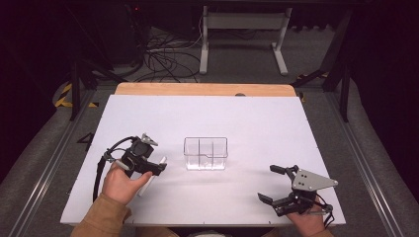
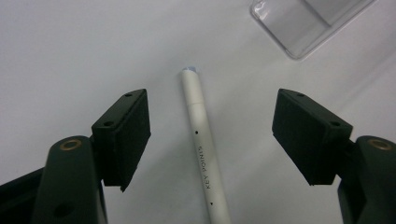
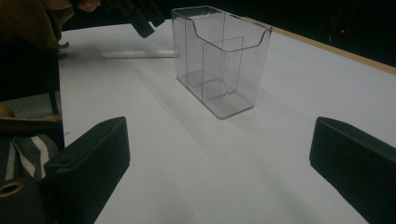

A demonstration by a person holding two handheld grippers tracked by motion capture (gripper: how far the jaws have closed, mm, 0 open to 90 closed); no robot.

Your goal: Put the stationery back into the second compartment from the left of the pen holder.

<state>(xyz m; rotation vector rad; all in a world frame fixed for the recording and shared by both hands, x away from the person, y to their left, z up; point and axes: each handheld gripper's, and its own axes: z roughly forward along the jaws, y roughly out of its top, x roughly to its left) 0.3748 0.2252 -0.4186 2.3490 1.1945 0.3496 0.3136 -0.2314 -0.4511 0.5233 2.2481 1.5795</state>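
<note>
So from the high view, the left gripper (image 1: 148, 165) is sitting right over a white pen (image 1: 152, 176) lying flat on the worktop (image 1: 257, 113), and the clear holder (image 1: 206, 153) stands a bit off to the side of those jaws, apart from both. The right gripper (image 1: 274, 185) hangs near the worktop's near edge, jaws wide apart with nothing in them. In the left gripper view the pen (image 2: 204, 149) lies lengthwise down the gap, jaws spread on either side of it and neither pad touching, so nothing is held yet. It sits a touch nearer one pad than the other, and that's my worry: the closer pad would likely hit first and roll or skid the pen on that smooth surface, or the pen squirts out since it's round and slick. Coming down too low could also jam the pad tips into the worktop. The holder's corner (image 2: 299, 28) is just beyond the jaw tips. In the right gripper view the holder (image 3: 219, 60) stands upright ahead of the open jaws, the pen (image 3: 138, 54) lying behind it; it looks light and could tip if bumped on the way in.
</note>
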